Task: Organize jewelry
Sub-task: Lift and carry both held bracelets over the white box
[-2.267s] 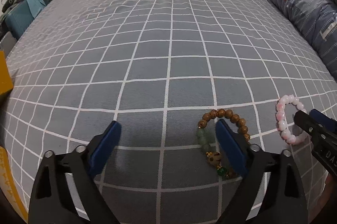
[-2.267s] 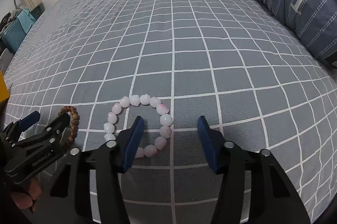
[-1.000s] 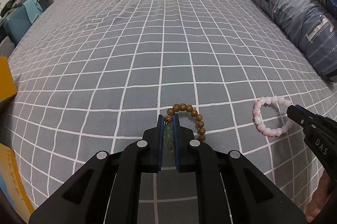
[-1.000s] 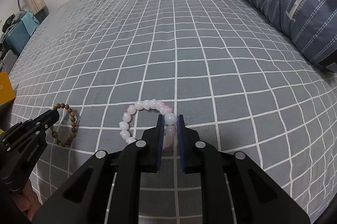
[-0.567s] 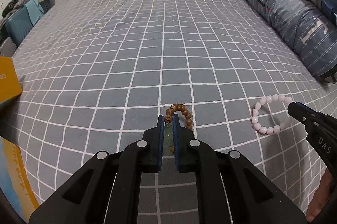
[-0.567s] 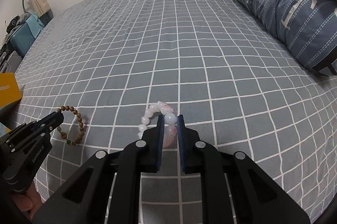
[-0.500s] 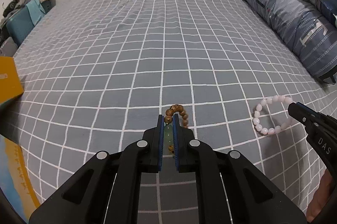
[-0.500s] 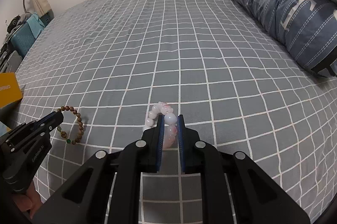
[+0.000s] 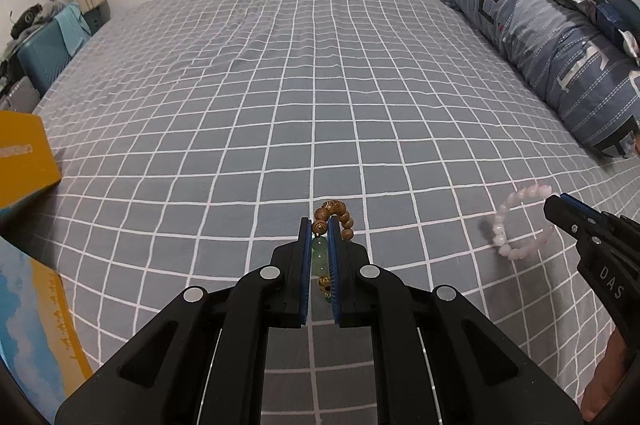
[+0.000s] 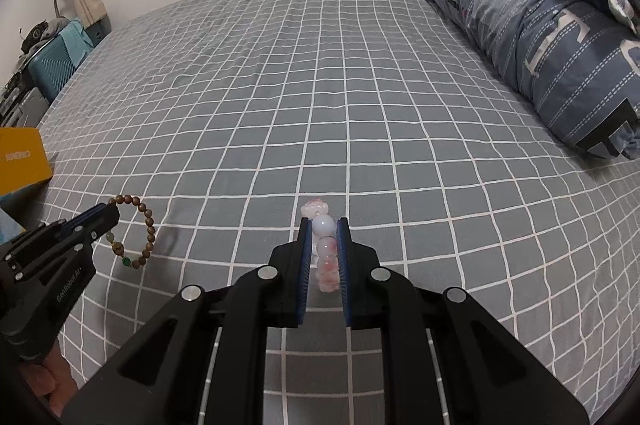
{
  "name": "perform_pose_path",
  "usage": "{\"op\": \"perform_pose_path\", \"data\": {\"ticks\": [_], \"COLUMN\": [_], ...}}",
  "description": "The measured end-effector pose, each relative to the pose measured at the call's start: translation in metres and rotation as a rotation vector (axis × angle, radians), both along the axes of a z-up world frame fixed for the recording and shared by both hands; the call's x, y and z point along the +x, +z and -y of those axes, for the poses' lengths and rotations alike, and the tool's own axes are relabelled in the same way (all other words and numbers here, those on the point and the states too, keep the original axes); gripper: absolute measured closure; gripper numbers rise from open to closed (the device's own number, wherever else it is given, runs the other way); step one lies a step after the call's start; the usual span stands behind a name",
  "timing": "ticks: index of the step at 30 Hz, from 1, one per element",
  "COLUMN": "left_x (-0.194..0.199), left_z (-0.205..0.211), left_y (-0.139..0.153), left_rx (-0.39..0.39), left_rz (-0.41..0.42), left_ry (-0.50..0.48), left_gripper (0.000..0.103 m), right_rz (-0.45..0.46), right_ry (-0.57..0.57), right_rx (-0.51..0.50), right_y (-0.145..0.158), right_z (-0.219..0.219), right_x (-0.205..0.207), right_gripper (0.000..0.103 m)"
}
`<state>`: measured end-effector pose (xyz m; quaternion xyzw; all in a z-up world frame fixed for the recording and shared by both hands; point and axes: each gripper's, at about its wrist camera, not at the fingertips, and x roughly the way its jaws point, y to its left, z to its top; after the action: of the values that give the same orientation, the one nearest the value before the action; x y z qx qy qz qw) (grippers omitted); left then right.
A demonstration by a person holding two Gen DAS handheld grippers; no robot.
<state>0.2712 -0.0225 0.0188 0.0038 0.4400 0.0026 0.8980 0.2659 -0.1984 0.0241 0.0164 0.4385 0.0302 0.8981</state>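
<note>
1. Far left, at the bed's edge: yellow box (image 9: 24,161), closed as far as visible; possibly the jewelry's destination, though not confirmable.
2. Left tool (image 9: 319,237): jaws together, clamped on the wooden bead bracelet (image 9: 334,215) at its green beads; loop hanging clear of the bed (image 9: 320,85), brown beads arching past the tips. Same bracelet in the right wrist view (image 10: 136,233), dangling from the left tool (image 10: 106,215).
3. Right tool (image 10: 323,237): jaws together, clamped on the pink bead bracelet (image 10: 325,253); several beads pinched between the blue pads, the rest out of sight below. Same bracelet in the left wrist view (image 9: 516,225), blurred, hanging from the right tool (image 9: 558,205).
4. Far right: blue patterned pillow (image 10: 540,25) along the bed's side, well apart from both bracelets.
5. Progress, as judged: pick-up of both bracelets done; carrying and setting down in a storage place left. No tray or open container in view.
</note>
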Motion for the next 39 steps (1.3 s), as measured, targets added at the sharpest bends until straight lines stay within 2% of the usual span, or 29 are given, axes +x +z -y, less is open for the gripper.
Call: {"op": "perform_pose_path", "data": {"ticks": [16,27,39], "left_x": [-0.03,-0.061,-0.11], "left_z": [-0.001,-0.016,-0.044], "left_y": [0.028,0.054,0.056], "left_rx": [-0.004,-0.02,0.011], "left_rz": [0.035,0.072,0.057], "left_ry": [-0.01,0.002,0.038], "left_gripper": [0.096,0.096,0.096], "right_rz": [0.021,0.052,0.07], "right_ry": [0.006,0.014,0.048], "right_rx": [-0.003,0.014,0.02], "right_y": [0.027,0.051,0.067], "right_z": [-0.006,-0.009,-0.031], "right_x": [-0.029,-0.058,-0.096], "right_gripper": [0.091,0.091,0.091]}}
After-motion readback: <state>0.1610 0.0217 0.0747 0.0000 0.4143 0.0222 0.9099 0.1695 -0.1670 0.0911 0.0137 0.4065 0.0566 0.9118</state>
